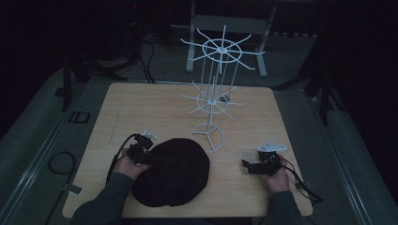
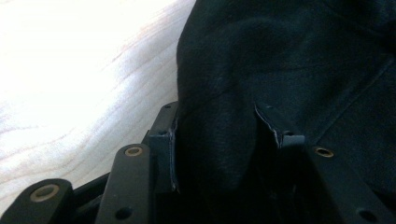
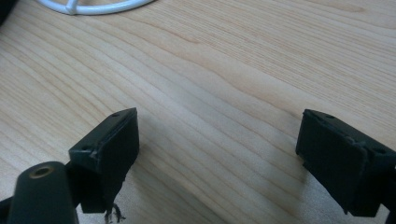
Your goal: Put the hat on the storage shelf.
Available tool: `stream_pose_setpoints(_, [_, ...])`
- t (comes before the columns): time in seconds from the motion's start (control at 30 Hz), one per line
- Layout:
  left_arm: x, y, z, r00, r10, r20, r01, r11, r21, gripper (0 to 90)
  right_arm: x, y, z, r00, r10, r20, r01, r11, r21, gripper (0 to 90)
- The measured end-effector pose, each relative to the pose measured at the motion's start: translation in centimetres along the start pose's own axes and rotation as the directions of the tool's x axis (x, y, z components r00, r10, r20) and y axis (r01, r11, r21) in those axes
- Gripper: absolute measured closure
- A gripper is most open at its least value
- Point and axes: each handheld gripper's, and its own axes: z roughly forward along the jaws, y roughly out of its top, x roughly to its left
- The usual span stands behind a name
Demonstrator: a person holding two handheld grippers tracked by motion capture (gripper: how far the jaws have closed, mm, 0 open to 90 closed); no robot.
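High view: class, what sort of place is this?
Probably a recording lab or workshop: a wooden table in a dark room, cables on the floor, a white wire display stand and a black hat.

A hat [image 1: 172, 172] lies on the table's [image 1: 141, 108] near edge, a wire stand [image 1: 212, 93] behind it toward the middle

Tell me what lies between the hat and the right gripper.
Bare table, seen in the high view: nothing lies between the hat and the right gripper.
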Motion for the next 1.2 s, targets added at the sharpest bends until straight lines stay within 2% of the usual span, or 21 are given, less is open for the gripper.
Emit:
stream_pose_setpoints(0.3, [-0.6, 0.4, -0.2, 0.9982, 0.031, -0.052, -0.031, 0.9995, 0.003, 72.3, 0.0, 0.0, 0.0, 1.0, 0.0, 0.0, 0.0, 1.0, 0.0, 13.2])
stream_pose_setpoints(0.43, [-0.2, 0.2, -0.5, 0.9999, 0.004, -0.014, -0.005, 0.9997, -0.026, 76.9, 0.0, 0.0, 0.0, 1.0, 0.0, 0.0, 0.0, 1.0, 0.0, 13.2])
stream_pose_setpoints(0.67, [0.8, -0.2, -1.1, 0.9988, -0.016, 0.045, 0.019, 0.9978, -0.063, 78.8, 0.0, 0.0, 0.0, 1.0, 0.0, 0.0, 0.0, 1.0, 0.0, 13.2])
stream_pose_setpoints(0.8, [1.0, -0.3, -1.5, 0.9984, -0.013, 0.055, 0.018, 0.9964, -0.083, 78.9, 0.0, 0.0, 0.0, 1.0, 0.0, 0.0, 0.0, 1.0, 0.0, 13.2])
stream_pose_setpoints(0.97, [1.1, -0.4, -2.5, 0.9989, -0.002, 0.046, 0.007, 0.9941, -0.108, 78.9, 0.0, 0.0, 0.0, 1.0, 0.0, 0.0, 0.0, 1.0, 0.0, 13.2])
stream_pose_setpoints(1.1, [1.4, -0.5, -3.0, 0.9987, -0.006, 0.051, 0.012, 0.9921, -0.125, 78.9, 0.0, 0.0, 0.0, 1.0, -0.001, 0.0, 0.001, 1.0, 0.0, 13.2])
stream_pose_setpoints(1.2, [1.9, -0.7, -3.9, 0.9976, -0.017, 0.067, 0.027, 0.9878, -0.153, 78.8, 0.0, 0.0, 0.0, 1.0, -0.001, 0.0, 0.001, 1.0, 0.0, 13.2])
